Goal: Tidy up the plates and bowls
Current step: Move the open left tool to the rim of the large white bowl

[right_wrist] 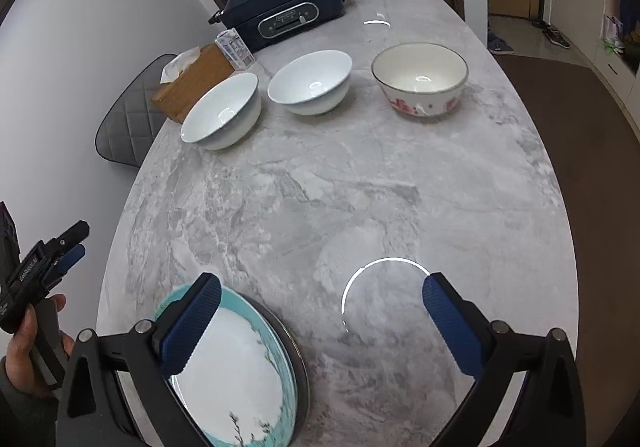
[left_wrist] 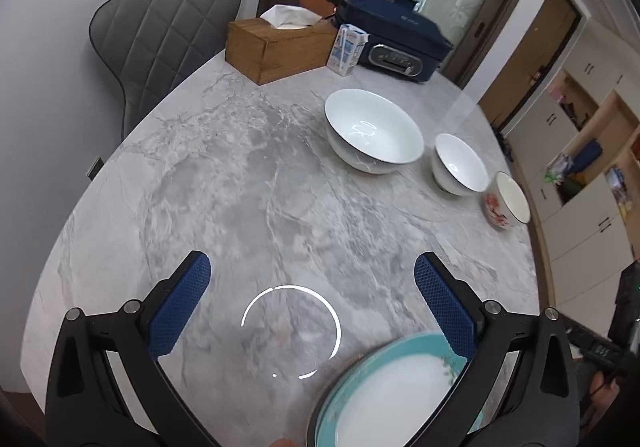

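A home dining room: marble table (right_wrist: 360,187), padded chair (left_wrist: 160,39), tissue box (left_wrist: 276,47), electric cooker (right_wrist: 284,15).

table (right_wrist: 360,187): polished grey marble-look stone | bowls (right_wrist: 310,83): glossy white glazed ceramic | plate (right_wrist: 240,375): glossy, teal rim | tissue box (left_wrist: 276,47): matt wood | chair (left_wrist: 160,31): quilted grey cloth | gripper pads (left_wrist: 178,311): ribbed blue, on black plastic arms

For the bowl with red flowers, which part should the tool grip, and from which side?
Probably the rim of the flowered bowl, from above, one finger inside and one outside. It stands upright with its mouth open, and its near side faces bare table, clear of the white bowls.
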Demonstrator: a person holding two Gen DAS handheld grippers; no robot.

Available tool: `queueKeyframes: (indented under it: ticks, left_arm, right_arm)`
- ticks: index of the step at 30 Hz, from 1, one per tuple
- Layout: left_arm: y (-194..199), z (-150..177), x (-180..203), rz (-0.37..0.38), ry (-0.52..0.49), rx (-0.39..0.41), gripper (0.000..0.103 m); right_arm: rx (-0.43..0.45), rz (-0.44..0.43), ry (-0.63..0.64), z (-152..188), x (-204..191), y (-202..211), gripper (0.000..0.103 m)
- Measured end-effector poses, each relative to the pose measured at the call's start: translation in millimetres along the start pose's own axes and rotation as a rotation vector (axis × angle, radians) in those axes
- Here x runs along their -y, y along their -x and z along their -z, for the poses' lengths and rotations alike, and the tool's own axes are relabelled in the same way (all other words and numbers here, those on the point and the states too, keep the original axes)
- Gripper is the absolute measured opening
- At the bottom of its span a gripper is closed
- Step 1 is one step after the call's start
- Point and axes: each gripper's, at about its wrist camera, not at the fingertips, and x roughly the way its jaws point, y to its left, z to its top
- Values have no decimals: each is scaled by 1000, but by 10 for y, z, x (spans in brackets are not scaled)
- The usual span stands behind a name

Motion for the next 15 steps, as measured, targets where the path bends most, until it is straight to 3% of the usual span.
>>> queueKeyframes:
  ticks: [3, 6, 11, 15]
  left_arm:
    - [-301, -396, 4, -50, -4, -86, 102]
    - [-463, -734, 10, -59, 1, -34, 102]
    - [-984, -1242, 76, -97, -34, -72, 102]
    - [-1371, -1462, 120, -120, -64, -101, 102]
  right_arm:
    - [-22, -61, 6, -501, -149, -176, 103]
    - [-17, -139, 32, -976, -339, -376, 102]
    - [-33, -186, 85, -1680, -695, -860, 102]
    - [-46, -186, 144, -2026, -902, -1254, 81]
